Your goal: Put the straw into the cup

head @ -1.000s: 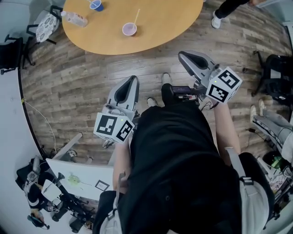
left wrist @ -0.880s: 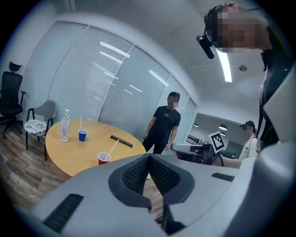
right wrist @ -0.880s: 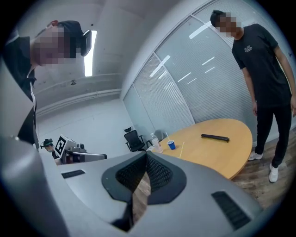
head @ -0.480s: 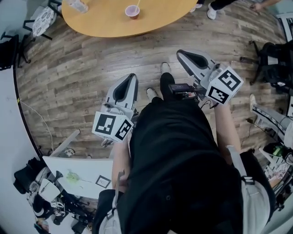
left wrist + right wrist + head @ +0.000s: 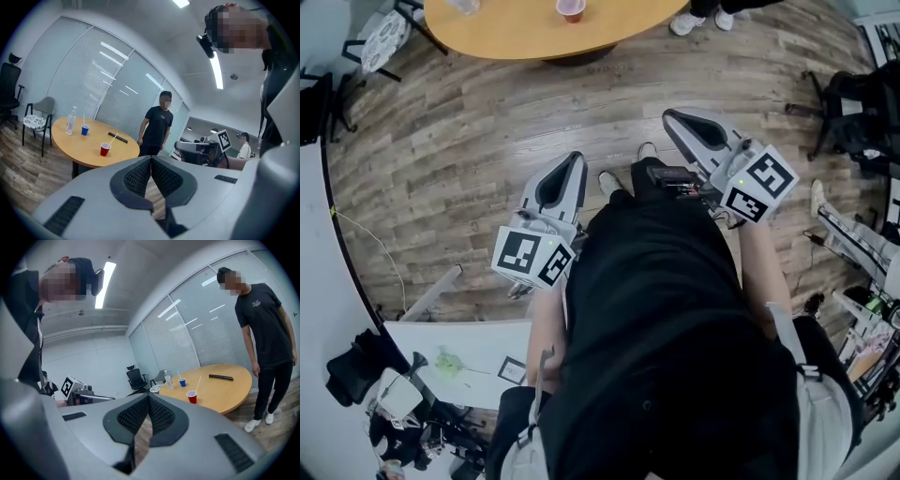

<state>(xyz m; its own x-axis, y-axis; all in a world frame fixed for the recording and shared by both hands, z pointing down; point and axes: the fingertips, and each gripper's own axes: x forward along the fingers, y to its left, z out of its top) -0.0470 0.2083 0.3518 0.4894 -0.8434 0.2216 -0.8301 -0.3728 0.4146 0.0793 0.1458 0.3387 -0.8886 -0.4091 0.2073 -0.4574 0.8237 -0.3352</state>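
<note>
I see my left gripper [image 5: 151, 161] and right gripper [image 5: 147, 399] pressed together, empty; straw [image 5: 198, 383] sits in cup [image 5: 192, 397] on table [image 5: 225, 389]

Head view: from above the person's own torso [image 5: 666, 328], facing steeply down at the floor [image 5: 469, 141]; the table [image 5: 534, 37] lies far off at 12 o'clock, cut by the frame edge.
Left gripper view: rides the left gripper [image 5: 151, 161], looks out along its fingers [image 5: 136, 178], tilted upward; table well off at 9 o'clock.
Right gripper view: rides the right gripper [image 5: 148, 399], tilted likewise; table well off at 3 o'clock.
Shared: all three catch the table and the red cup [image 5: 571, 9]; both gripper views catch the standing person [image 5: 157, 126].
</note>
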